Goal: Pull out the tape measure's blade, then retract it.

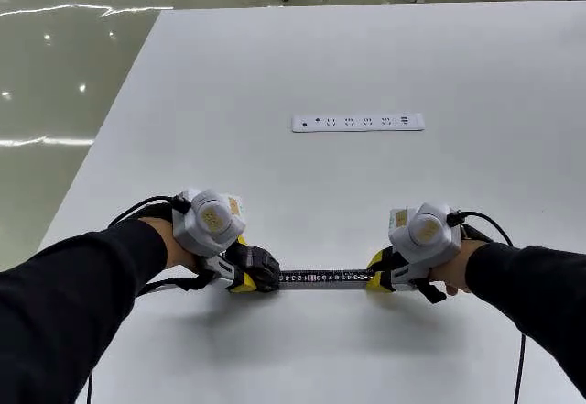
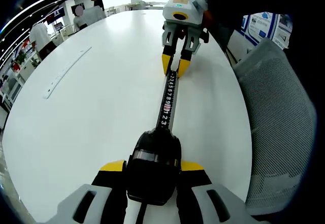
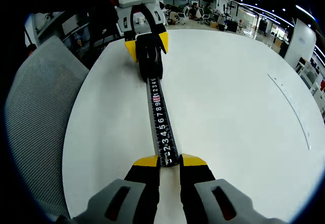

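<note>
On white table [image 1: 366, 56], near front edge, we saw left gripper [image 1: 245, 280] jaws clamped around black tape measure case [image 1: 258, 267]. Right gripper [image 1: 375, 282] jaws pinched blade [image 1: 325, 278] tip, probably at hook; short length lay flat between them. Farther off lay power strip [image 1: 358, 123].

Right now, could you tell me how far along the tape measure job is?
Done: the dark numbered blade is drawn out. In hand: the left tool grips the black tape measure case, the right tool pinches the blade's end. Left: retracting it.
</note>
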